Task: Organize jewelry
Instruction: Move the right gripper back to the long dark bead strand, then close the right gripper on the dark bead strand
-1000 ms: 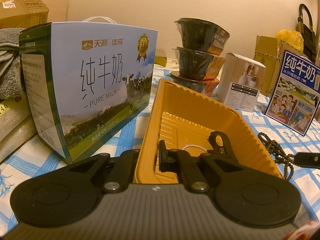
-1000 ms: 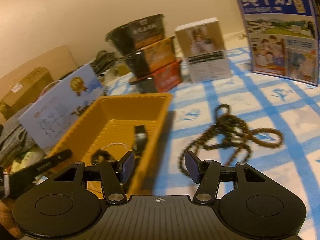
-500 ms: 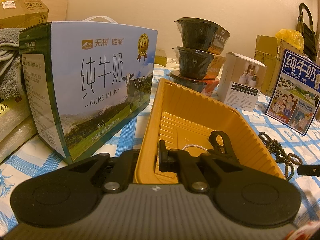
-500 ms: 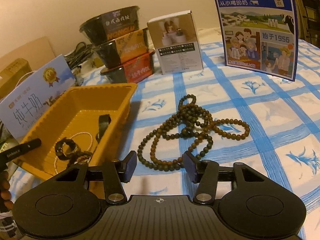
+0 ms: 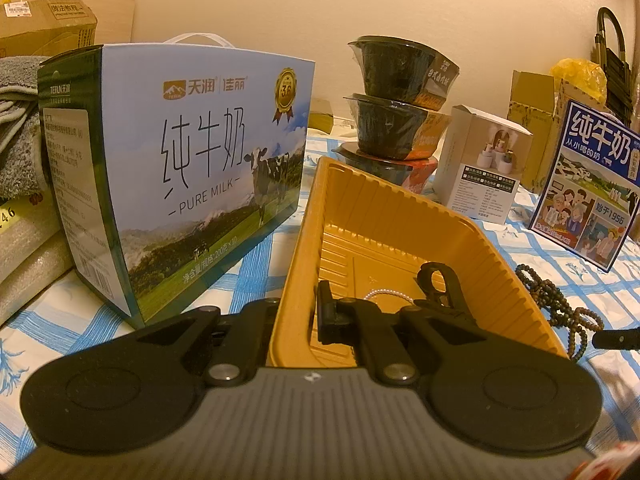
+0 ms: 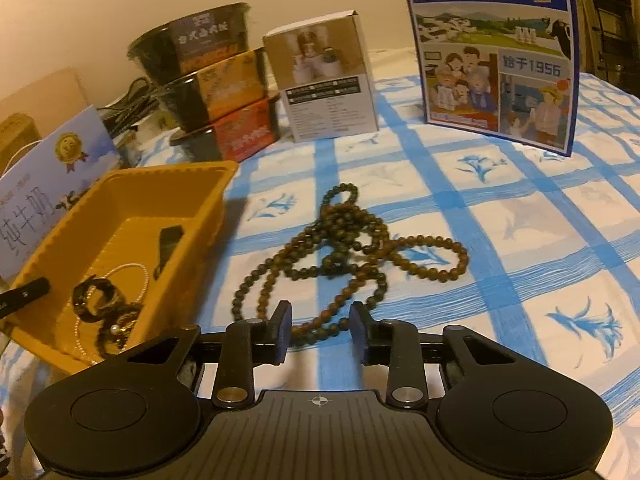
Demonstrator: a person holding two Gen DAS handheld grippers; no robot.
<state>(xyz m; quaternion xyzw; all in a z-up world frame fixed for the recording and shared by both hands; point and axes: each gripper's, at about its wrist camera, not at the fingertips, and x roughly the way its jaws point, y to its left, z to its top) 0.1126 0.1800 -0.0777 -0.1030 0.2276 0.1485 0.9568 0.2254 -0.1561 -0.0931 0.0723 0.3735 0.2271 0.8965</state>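
A yellow plastic tray (image 5: 400, 216) lies on the blue-checked cloth. My left gripper (image 5: 300, 312) is shut on its near wall, one finger outside and one inside. In the tray are a black hair clip (image 5: 440, 284), a thin pearl strand (image 6: 132, 272) and a dark bracelet (image 6: 96, 300). A long string of dark brown beads (image 6: 344, 248) lies tangled on the cloth to the right of the tray. My right gripper (image 6: 320, 328) hangs low over the nearest loop of the beads. Its jaws are closing with beads between them, and the pads do not touch the beads.
A large milk carton box (image 5: 180, 168) stands left of the tray. Behind it are stacked black noodle bowls (image 6: 208, 80) and a small white box (image 6: 324, 80). A blue milk box (image 6: 496, 52) stands at the back right. Bare cloth lies right of the beads.
My right gripper has swung from the tray's edge to the right and down over the beads, and its jaws have narrowed. The left gripper and tray have not moved.
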